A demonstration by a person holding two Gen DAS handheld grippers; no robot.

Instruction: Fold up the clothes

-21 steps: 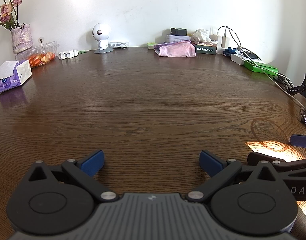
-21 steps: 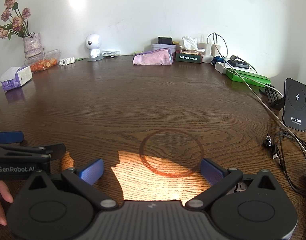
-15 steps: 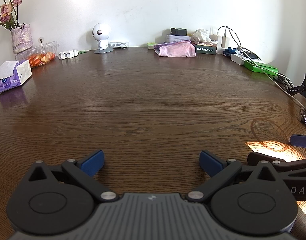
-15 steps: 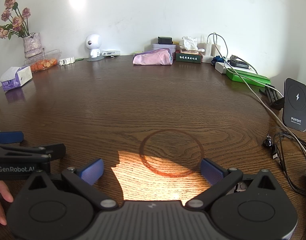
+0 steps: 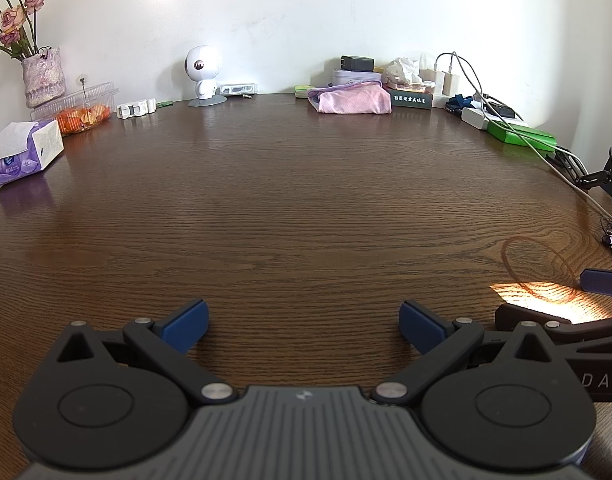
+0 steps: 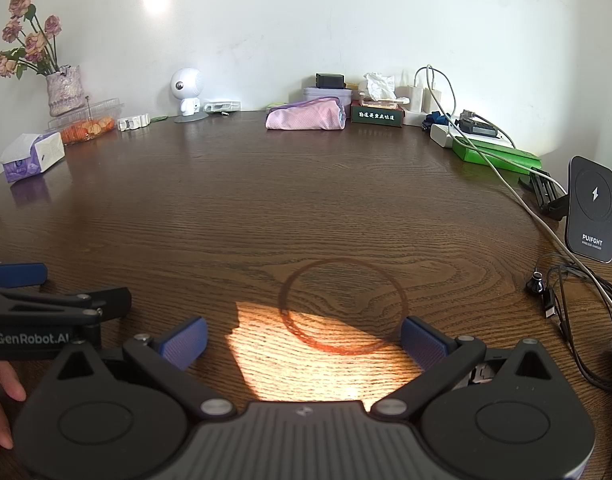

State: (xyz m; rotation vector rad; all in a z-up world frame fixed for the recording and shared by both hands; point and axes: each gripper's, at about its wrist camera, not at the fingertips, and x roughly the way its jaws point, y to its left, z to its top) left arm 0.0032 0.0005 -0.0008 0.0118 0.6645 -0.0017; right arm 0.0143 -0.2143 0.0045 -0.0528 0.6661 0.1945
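Observation:
A folded pink garment lies at the far edge of the dark wooden table; it also shows in the right wrist view. My left gripper is open and empty, low over the table's near side. My right gripper is open and empty beside it, over a sunlit ring stain. Both grippers are far from the garment. The right gripper's finger shows at the left wrist view's right edge, and the left gripper's at the right wrist view's left edge.
A tissue box, fruit container, flower vase and white toy robot stand at back left. Boxes, chargers, cables, a green box and a wireless charger stand crowd the right side.

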